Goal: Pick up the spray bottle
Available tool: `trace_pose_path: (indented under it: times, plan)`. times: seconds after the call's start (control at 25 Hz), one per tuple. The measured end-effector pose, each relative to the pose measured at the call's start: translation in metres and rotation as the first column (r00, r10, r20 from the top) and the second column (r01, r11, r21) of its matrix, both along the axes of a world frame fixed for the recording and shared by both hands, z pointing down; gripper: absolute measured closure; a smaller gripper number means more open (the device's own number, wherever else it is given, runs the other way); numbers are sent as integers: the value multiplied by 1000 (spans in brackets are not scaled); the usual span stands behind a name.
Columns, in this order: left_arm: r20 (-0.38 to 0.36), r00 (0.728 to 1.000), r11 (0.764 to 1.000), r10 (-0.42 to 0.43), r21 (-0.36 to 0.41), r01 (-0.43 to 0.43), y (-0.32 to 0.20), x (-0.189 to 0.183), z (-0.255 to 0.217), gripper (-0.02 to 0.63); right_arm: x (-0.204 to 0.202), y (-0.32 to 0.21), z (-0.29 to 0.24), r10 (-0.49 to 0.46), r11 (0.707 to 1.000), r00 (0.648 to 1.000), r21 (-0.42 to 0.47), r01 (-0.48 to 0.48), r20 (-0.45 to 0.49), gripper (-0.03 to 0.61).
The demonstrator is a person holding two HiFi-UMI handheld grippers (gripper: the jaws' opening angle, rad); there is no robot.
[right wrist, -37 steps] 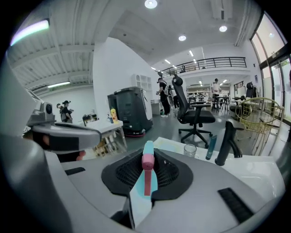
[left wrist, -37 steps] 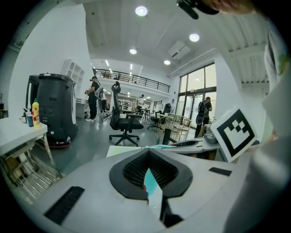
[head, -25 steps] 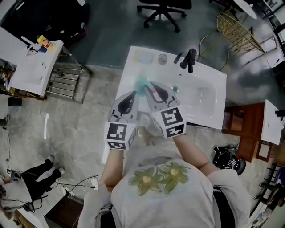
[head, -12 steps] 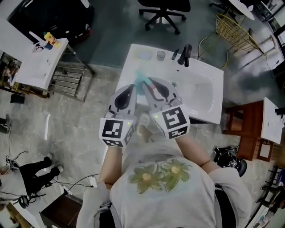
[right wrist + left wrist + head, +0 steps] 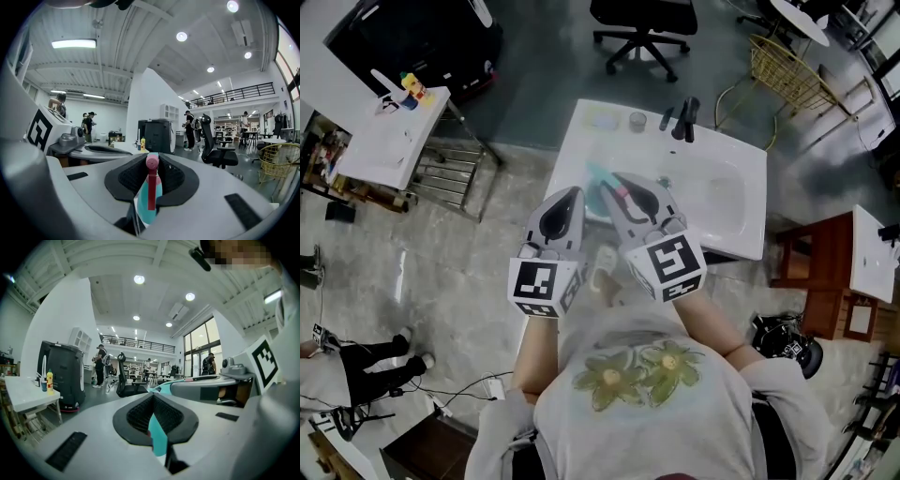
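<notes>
Round ceiling lights (image 5: pixel 138 279) and a fluorescent strip (image 5: pixel 73 43) light the hall brightly and evenly, with daylight at the tall windows (image 5: pixel 202 350). Both gripper views bow hard toward black, vignetted edges; the spray bottle (image 5: pixel 149 199) blurs close to the lens. The head view dims at its corners; the white counter (image 5: pixel 577 155) glares.

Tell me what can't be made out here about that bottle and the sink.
- Spray bottle body: head view, half hidden between left gripper and right gripper; each gripper view shows only a sliver.
- Small round item beside the tap: head view, too small to identify.
</notes>
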State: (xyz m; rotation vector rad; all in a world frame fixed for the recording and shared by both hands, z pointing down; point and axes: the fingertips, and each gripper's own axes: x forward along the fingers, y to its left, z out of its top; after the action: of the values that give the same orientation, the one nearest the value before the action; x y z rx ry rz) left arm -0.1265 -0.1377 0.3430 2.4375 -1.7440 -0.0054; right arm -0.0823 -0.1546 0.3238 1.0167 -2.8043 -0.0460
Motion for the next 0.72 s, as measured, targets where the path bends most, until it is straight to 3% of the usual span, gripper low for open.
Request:
trace_pose_path:
  times: [0.72]
  plan:
    - [3, 1000, 1000, -31, 1, 31, -32, -36, 0, 604, -21, -28, 8, -12, 1000, 1000, -28, 12, -9, 506]
